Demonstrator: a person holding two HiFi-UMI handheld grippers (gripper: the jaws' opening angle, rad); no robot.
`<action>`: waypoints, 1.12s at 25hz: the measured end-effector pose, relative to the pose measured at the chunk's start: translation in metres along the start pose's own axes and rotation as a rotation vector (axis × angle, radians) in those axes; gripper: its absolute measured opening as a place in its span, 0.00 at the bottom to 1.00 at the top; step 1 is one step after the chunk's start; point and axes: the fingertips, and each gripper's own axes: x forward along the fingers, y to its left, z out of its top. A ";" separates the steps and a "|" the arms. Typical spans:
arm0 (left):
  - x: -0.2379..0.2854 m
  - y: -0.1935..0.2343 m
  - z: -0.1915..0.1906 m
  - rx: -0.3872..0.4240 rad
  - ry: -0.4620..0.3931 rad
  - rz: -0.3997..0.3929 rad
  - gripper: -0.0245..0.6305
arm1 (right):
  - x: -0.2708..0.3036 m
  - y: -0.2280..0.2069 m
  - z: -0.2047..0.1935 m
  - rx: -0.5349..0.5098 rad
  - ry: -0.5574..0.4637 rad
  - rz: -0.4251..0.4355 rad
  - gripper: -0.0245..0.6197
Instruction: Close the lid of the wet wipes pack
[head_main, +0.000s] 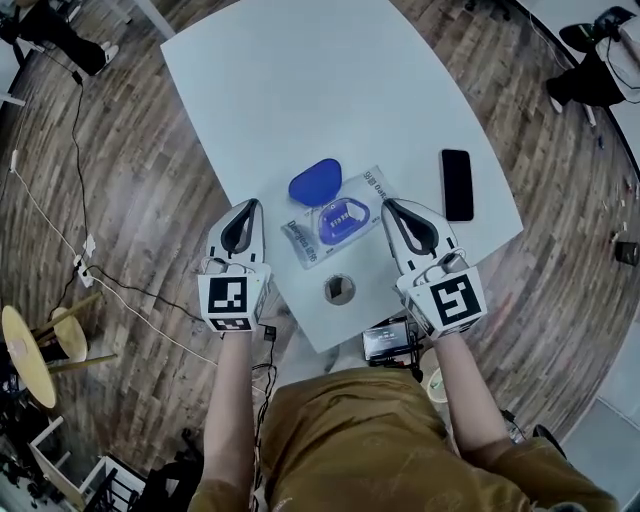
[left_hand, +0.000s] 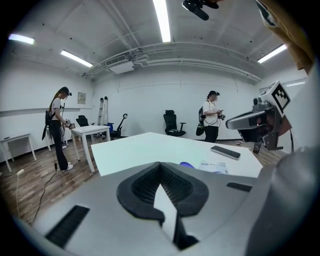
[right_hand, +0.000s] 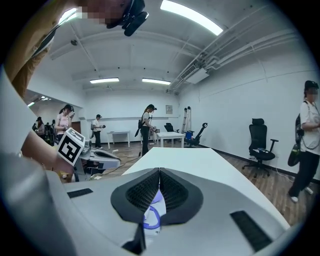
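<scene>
Wet wipes pack (head_main: 335, 222) sits right between the two grippers, lid (head_main: 315, 182) flipped open on the far side. Left gripper (head_main: 250, 208) and right gripper (head_main: 388, 207) are both pinched together, with nothing in either.

Left gripper (head_main: 254, 205), right gripper (head_main: 386, 205): jaws together.

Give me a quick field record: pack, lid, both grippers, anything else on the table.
wet wipes pack: flat on white table, between the grippers
lid: blue, flipped open, on the pack's far side
left gripper: jaws together, empty, left of pack
right gripper: jaws together, empty, by pack's right end
phone: black, right of pack
</scene>
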 end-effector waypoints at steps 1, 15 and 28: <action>0.005 0.001 -0.006 0.003 0.020 -0.003 0.05 | 0.004 0.001 -0.004 0.003 0.016 0.002 0.05; 0.051 -0.006 -0.052 0.008 0.180 -0.062 0.05 | 0.027 -0.009 -0.023 -0.006 0.045 -0.012 0.05; 0.071 -0.032 -0.076 -0.021 0.325 -0.230 0.05 | 0.033 0.001 -0.035 0.038 0.082 0.013 0.05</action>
